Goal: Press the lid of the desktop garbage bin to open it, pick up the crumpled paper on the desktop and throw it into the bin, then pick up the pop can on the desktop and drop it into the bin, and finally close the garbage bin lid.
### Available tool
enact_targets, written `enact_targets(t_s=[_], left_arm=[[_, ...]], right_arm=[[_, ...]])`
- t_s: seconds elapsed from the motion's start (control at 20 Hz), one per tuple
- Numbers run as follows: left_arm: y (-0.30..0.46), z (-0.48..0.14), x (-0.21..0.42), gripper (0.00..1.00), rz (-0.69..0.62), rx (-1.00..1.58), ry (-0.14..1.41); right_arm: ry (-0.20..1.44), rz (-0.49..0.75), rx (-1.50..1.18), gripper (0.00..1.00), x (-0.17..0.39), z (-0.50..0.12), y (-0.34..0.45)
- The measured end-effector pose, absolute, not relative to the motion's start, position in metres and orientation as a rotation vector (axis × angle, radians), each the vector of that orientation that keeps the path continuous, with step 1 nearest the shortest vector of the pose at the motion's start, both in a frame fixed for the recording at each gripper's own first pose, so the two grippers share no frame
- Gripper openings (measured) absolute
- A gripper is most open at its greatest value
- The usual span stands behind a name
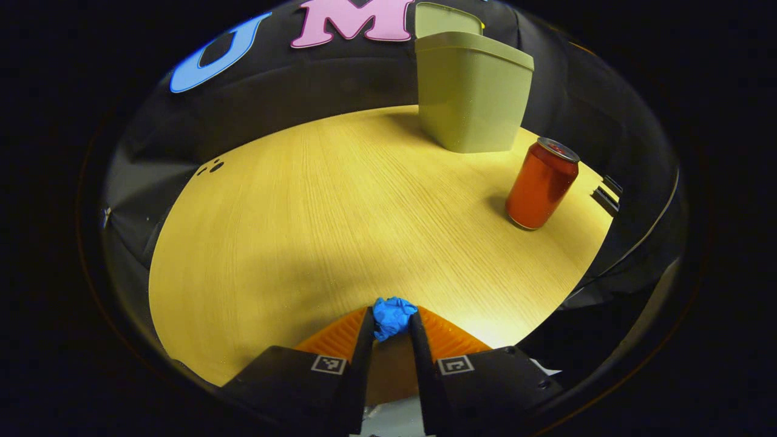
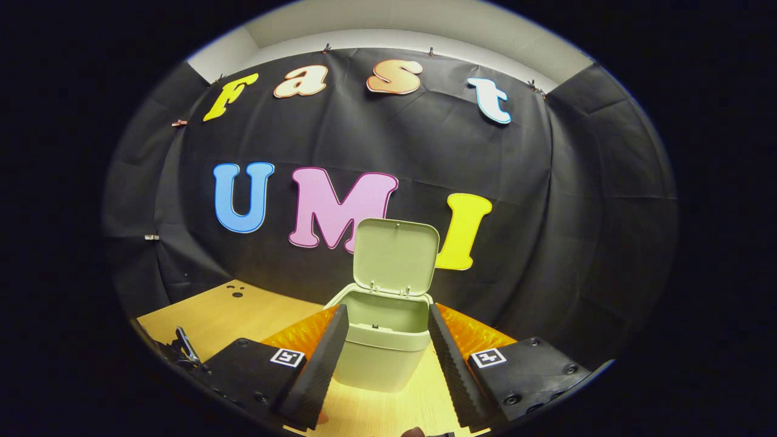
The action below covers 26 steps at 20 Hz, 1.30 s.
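Crumpled blue paper (image 1: 393, 315) sits pinched between the tips of the left gripper (image 1: 391, 325) in the left gripper view, both fingers (image 1: 363, 340) pressing on it with only a narrow gap between them; the lower part of the wad is hidden behind the fingers, and I cannot tell whether it touches the surface. Beyond it spreads the pale wood-grain desk (image 1: 315, 212), round-edged in this lens. A red pop can (image 1: 542, 183) with a silver top stands upright toward the far right, well apart from the paper. Behind the can, near the desk's back edge, stands the pale green plastic garbage bin (image 1: 470, 97), its raised lid (image 1: 448, 19) cut off at the top. A small dark item at the desk's right edge is too small to make out. Black cloth walls the booth.

In the right gripper view, the right gripper (image 2: 385, 355) has its fingers (image 2: 318, 364) spread wide with nothing between them. The bin (image 2: 382, 346) stands just beyond them, framed in the gap, its lid (image 2: 396, 256) upright and its inside shadowed. Desk (image 2: 218, 312) shows at the left, black cloth behind, and a light wall above.
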State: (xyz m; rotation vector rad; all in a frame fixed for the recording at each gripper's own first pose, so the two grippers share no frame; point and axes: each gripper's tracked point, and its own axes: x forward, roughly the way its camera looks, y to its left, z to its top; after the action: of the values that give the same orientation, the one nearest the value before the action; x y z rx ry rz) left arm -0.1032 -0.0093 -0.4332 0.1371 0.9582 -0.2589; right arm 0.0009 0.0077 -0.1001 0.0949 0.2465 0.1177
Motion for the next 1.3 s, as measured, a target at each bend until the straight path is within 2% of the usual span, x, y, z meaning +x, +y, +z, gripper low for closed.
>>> enact_targets(t_s=[0.05, 0.1, 0.2, 0.3, 0.4, 0.5, 0.7, 0.9, 0.95, 1.0, 1.3], left_arm=[[-0.009, -0.433, -0.102, 0.38, -0.260, 0.140, 0.958], [-0.008, -0.430, -0.099, 0.41, -0.255, 0.139, 0.952], [-0.007, -0.413, -0.088, 0.34, -0.242, 0.118, 0.910], [-0.007, -0.387, -0.071, 0.37, -0.231, 0.097, 0.850], [-0.005, -0.356, -0.052, 0.34, -0.218, 0.081, 0.780], [-0.006, -0.324, -0.031, 0.41, -0.207, 0.059, 0.710], [-0.015, -0.261, 0.012, 0.37, -0.209, 0.001, 0.571], [-0.047, -0.198, 0.060, 0.37, -0.272, -0.060, 0.438], [-0.056, -0.189, 0.070, 0.33, -0.293, -0.074, 0.415], [-0.065, -0.178, 0.081, 0.37, -0.314, -0.083, 0.395], [-0.120, -0.130, 0.143, 0.37, -0.424, -0.060, 0.289]], right_arm=[[0.248, 0.118, 0.093, 0.84, 0.000, -0.100, 0.008], [0.251, 0.118, 0.093, 0.84, 0.000, -0.102, 0.008], [0.255, 0.118, 0.097, 0.84, 0.000, -0.104, 0.009], [0.256, 0.118, 0.097, 0.84, -0.002, -0.105, 0.010], [0.258, 0.120, 0.098, 0.84, -0.002, -0.107, 0.013], [0.261, 0.119, 0.106, 0.84, -0.003, -0.109, 0.013], [0.271, 0.114, 0.117, 0.84, -0.006, -0.114, 0.014], [0.291, 0.099, 0.116, 0.84, -0.013, -0.121, 0.009], [0.296, 0.093, 0.117, 0.84, -0.015, -0.122, 0.007], [0.297, 0.085, 0.117, 0.84, -0.017, -0.124, 0.004], [0.312, 0.028, 0.112, 0.84, -0.030, -0.127, -0.015]])
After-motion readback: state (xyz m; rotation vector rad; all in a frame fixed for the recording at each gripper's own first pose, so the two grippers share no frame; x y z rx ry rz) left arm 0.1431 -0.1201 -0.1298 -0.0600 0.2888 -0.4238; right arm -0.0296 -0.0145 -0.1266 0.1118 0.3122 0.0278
